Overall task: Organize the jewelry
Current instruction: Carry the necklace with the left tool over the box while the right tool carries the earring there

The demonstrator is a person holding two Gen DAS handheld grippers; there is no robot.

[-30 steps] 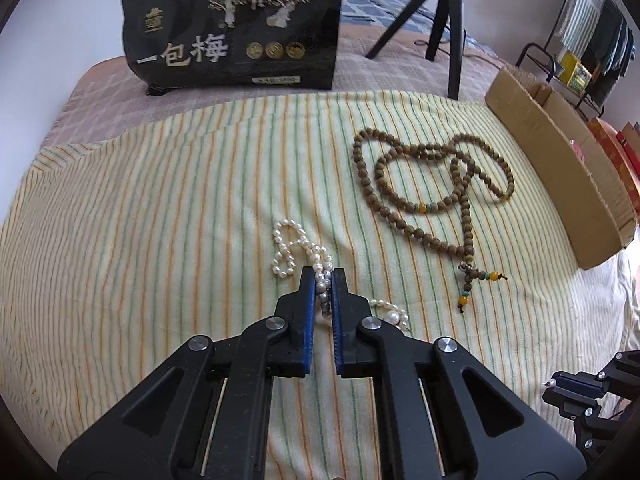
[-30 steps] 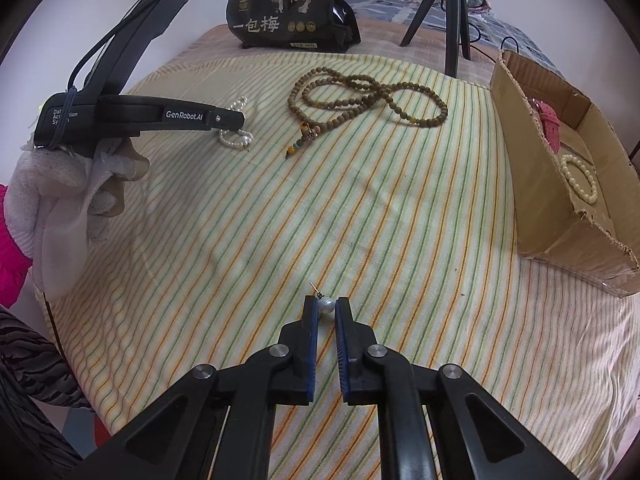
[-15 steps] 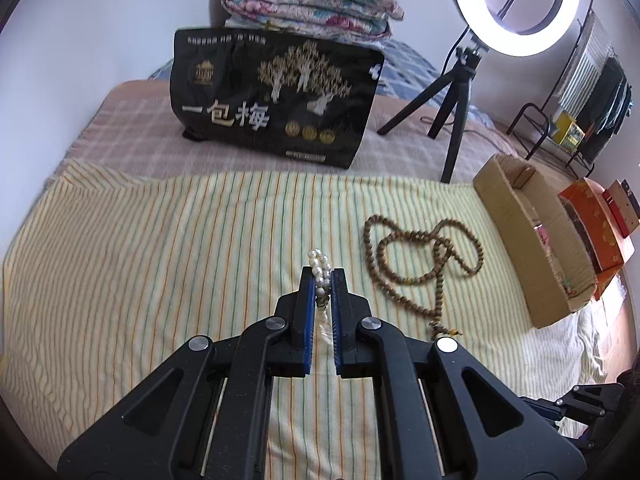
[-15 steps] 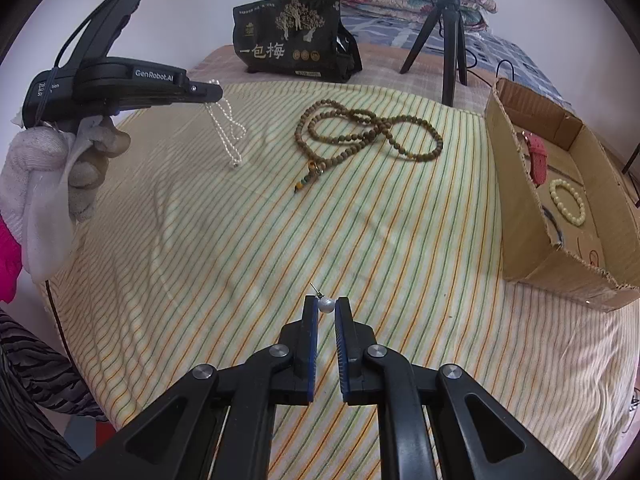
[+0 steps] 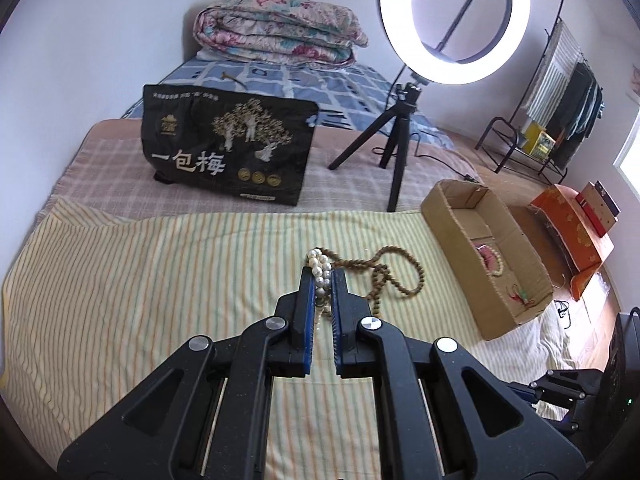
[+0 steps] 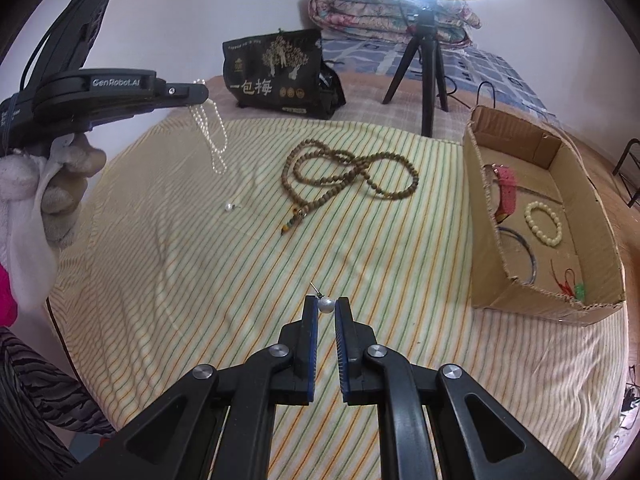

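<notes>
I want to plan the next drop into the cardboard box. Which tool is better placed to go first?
Probably the right tool: it grips a pearl earring and the cardboard box lies close on its side. The left tool holds the pearl necklace beyond the wooden beads.

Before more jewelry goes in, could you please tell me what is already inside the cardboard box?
Inside the cardboard box lie a pink strap, a cream bead bracelet, a thin dark bangle and a red-and-green trinket. The near wall hides the floor right behind it.
</notes>
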